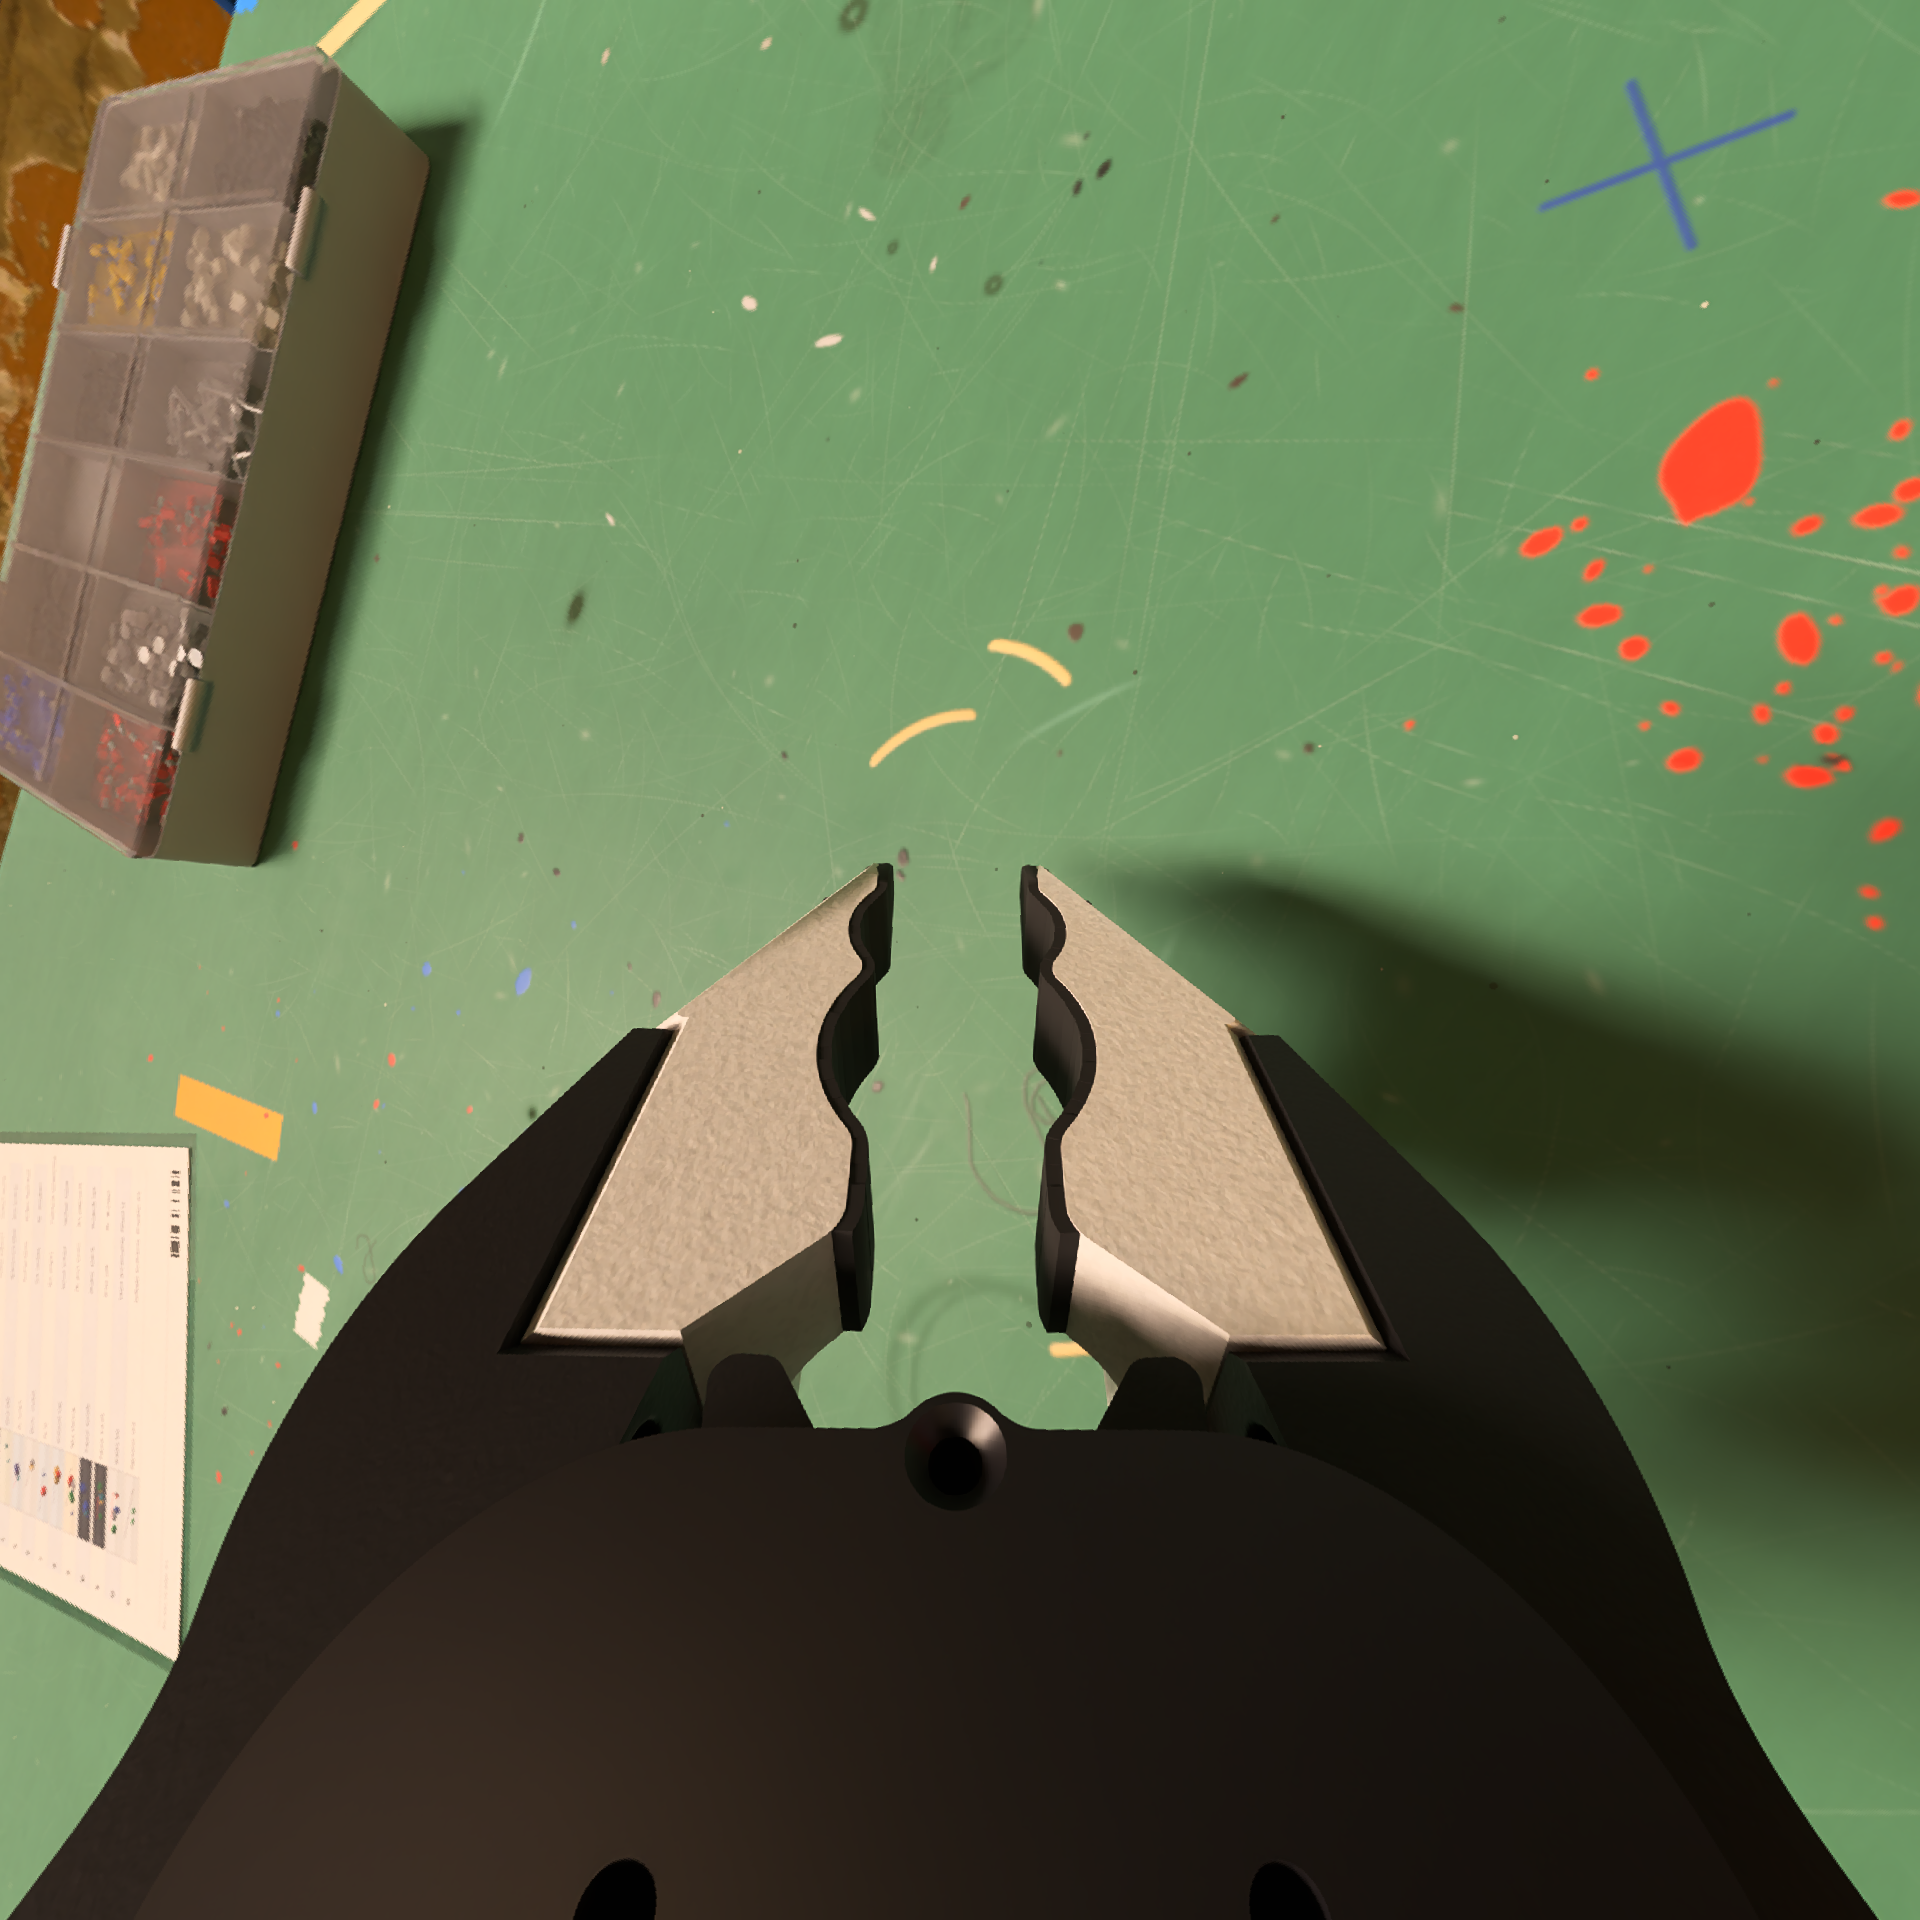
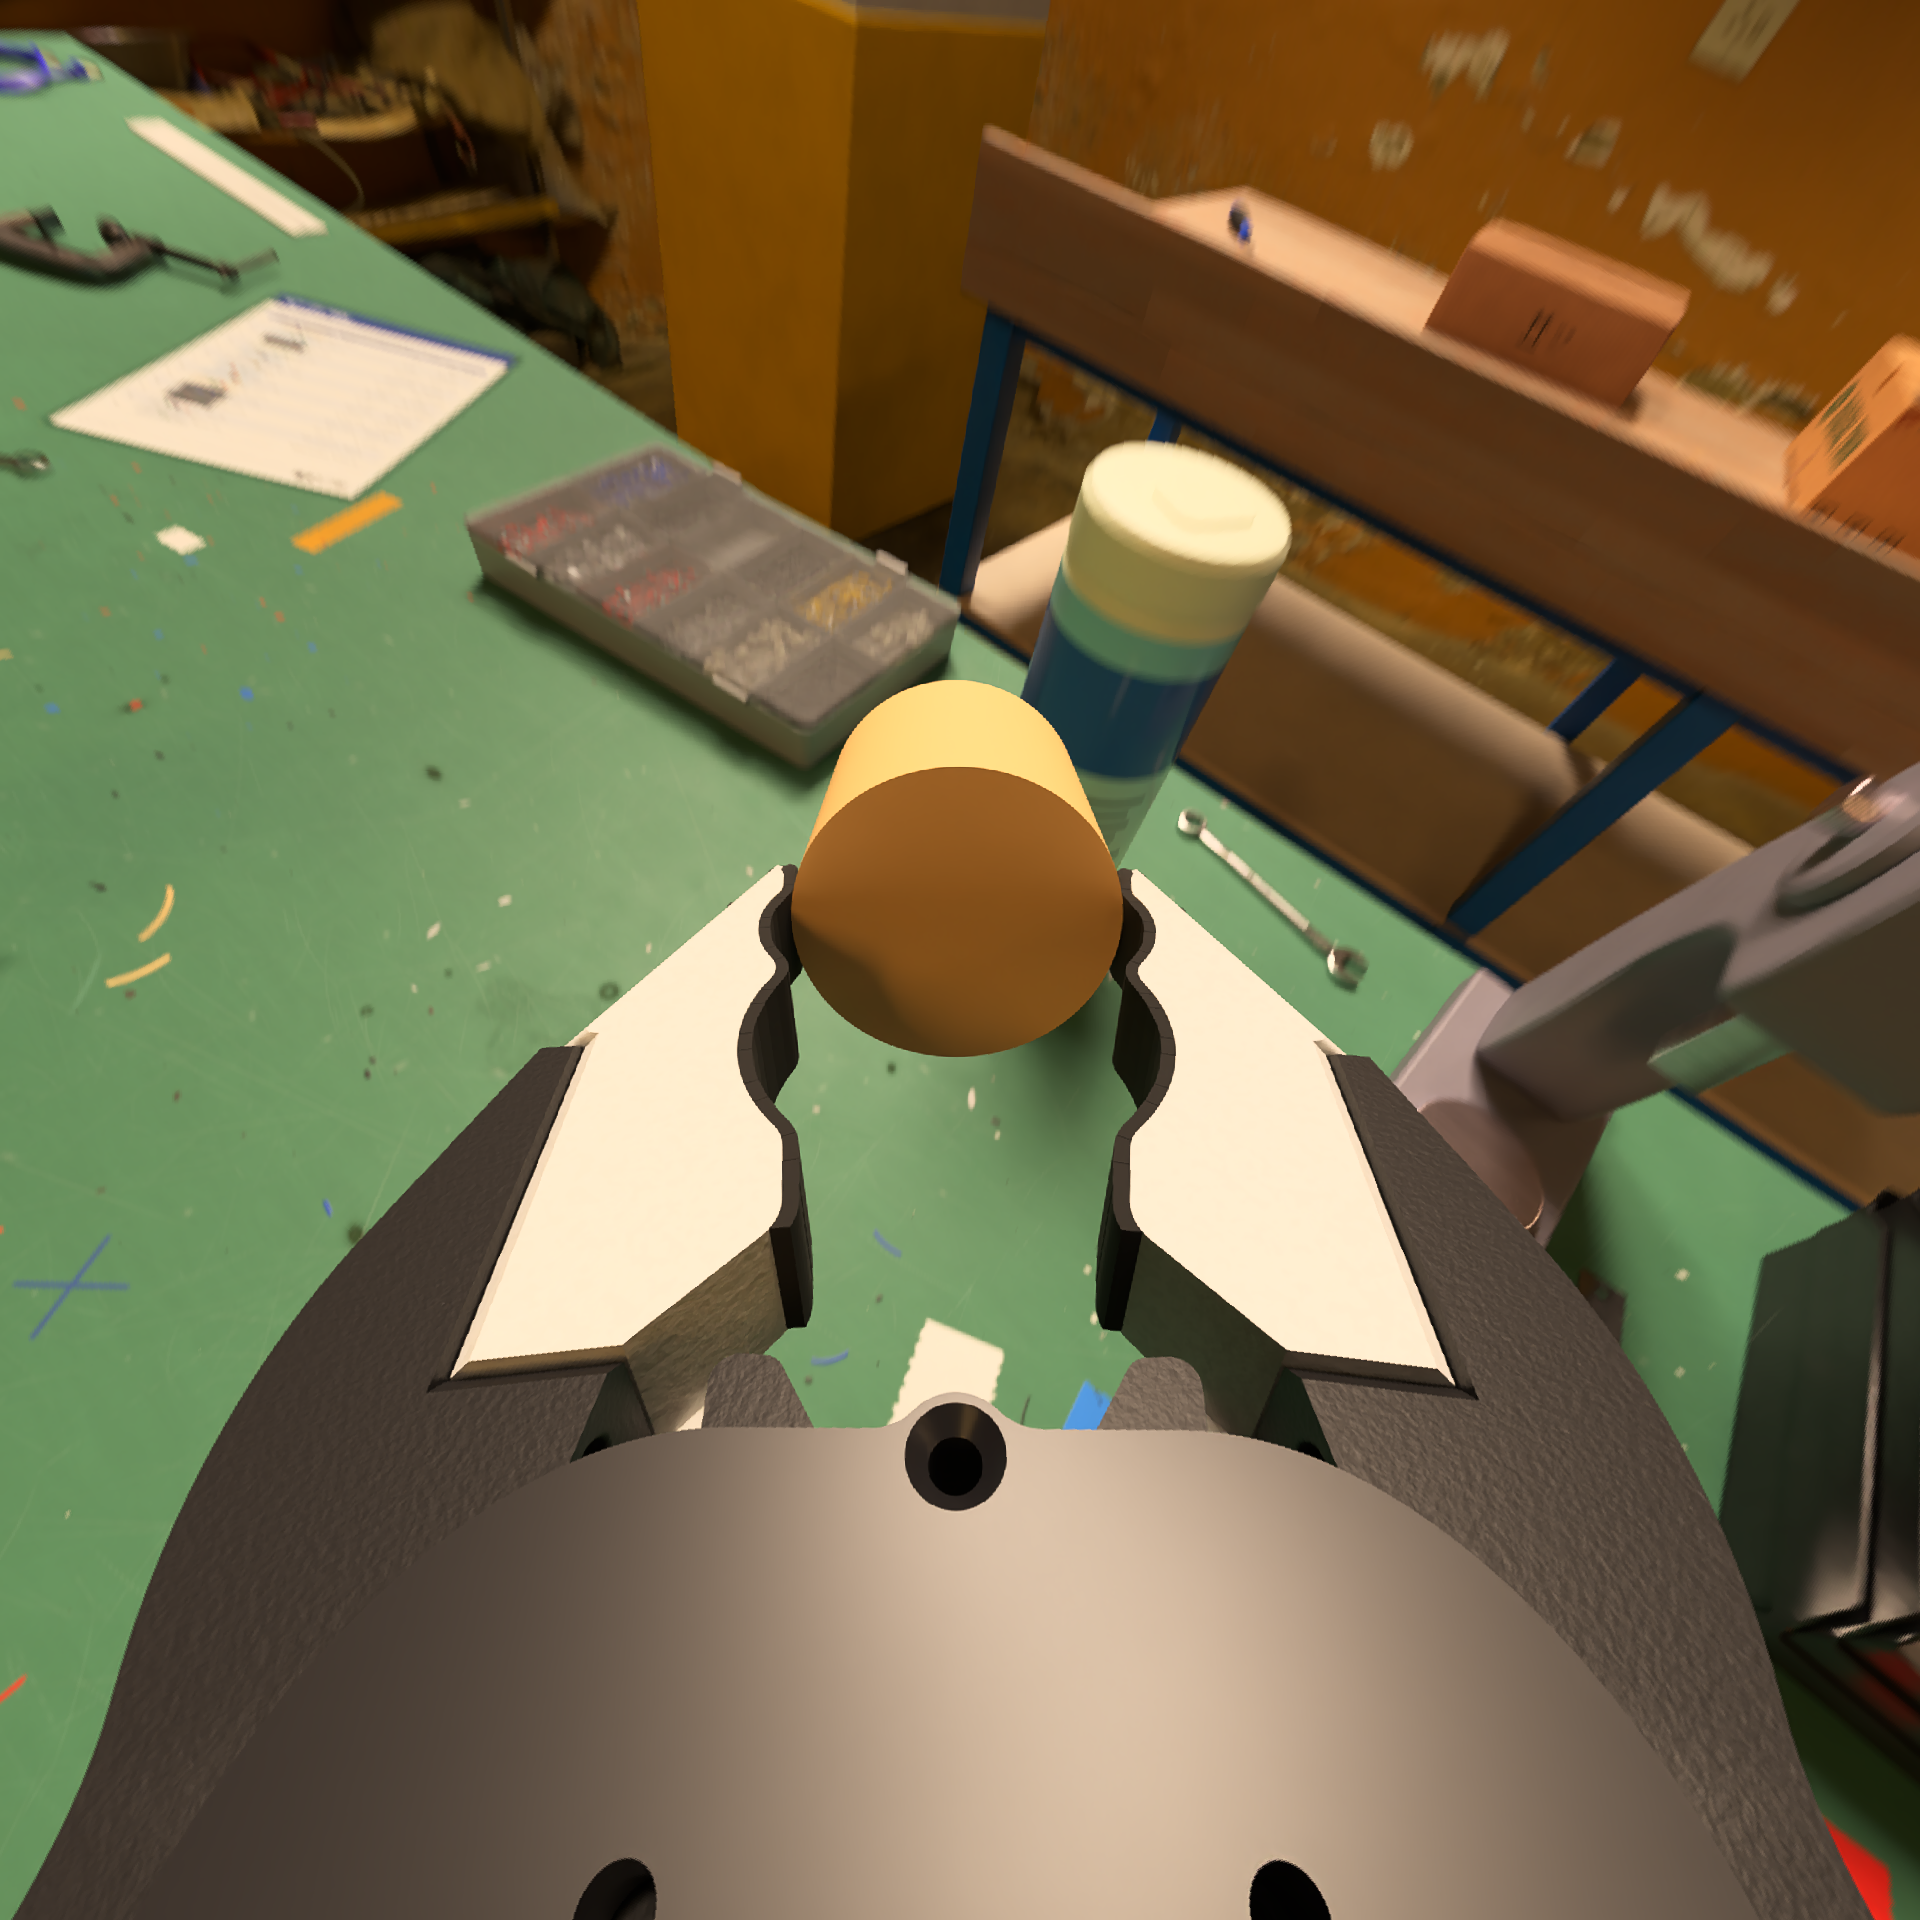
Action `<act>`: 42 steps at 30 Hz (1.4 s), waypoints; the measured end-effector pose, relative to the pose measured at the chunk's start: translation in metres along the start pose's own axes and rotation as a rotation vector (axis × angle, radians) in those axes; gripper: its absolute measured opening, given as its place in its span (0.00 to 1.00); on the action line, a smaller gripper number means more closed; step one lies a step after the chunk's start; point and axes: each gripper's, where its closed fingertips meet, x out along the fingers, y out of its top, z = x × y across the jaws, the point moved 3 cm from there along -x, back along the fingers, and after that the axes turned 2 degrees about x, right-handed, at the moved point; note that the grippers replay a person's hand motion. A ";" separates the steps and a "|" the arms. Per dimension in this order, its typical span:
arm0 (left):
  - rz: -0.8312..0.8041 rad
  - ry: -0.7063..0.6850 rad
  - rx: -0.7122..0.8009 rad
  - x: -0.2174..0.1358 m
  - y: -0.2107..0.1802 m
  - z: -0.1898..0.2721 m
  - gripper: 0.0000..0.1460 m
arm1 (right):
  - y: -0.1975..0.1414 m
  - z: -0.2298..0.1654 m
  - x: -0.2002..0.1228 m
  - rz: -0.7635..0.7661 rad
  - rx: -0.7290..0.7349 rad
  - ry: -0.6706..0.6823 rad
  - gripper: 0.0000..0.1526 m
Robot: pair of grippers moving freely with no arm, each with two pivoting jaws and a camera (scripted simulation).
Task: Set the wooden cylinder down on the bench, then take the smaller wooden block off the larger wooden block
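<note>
In the right wrist view my right gripper (image 2: 956,894) is shut on the wooden cylinder (image 2: 951,894), a tan round piece held at the fingertips with its flat end facing the camera, above the green bench (image 2: 312,935). In the left wrist view my left gripper (image 1: 956,883) is empty, its jaws a little apart, looking straight down on the green bench (image 1: 1143,416). Neither wooden block shows in either view.
A clear parts organiser (image 1: 166,447) lies at the bench's left edge; it also shows in the right wrist view (image 2: 717,592). A blue tube with a cream cap (image 2: 1143,613) stands behind the cylinder. A spanner (image 2: 1273,899), a grey vise (image 2: 1662,1018), a paper sheet (image 2: 291,395) and a clamp (image 2: 114,249) are on the bench.
</note>
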 end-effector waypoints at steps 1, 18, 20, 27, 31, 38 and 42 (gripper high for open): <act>-0.001 -0.002 0.001 0.000 0.000 0.000 0.17 | -0.011 0.000 0.005 -0.032 0.010 0.005 0.39; -0.024 -0.030 0.019 0.005 -0.002 0.008 0.17 | -0.182 0.010 0.066 -0.652 0.081 -0.011 0.39; -0.024 -0.033 0.021 0.005 -0.002 0.009 0.17 | -0.195 0.009 0.071 -0.734 0.045 -0.014 0.39; -0.031 -0.038 0.030 0.005 -0.003 0.010 0.17 | -0.222 -0.001 0.081 -1.023 -0.137 0.016 0.39; -0.036 -0.040 0.034 0.005 -0.003 0.011 0.18 | -0.222 -0.001 0.082 -1.101 -0.124 0.089 0.39; -0.040 -0.046 0.025 0.004 -0.003 0.010 0.18 | -0.200 -0.002 0.065 -1.162 -0.159 0.089 0.48; -0.042 -0.047 0.031 0.005 -0.002 0.011 0.19 | -0.166 0.000 0.048 -1.122 -0.219 0.034 0.49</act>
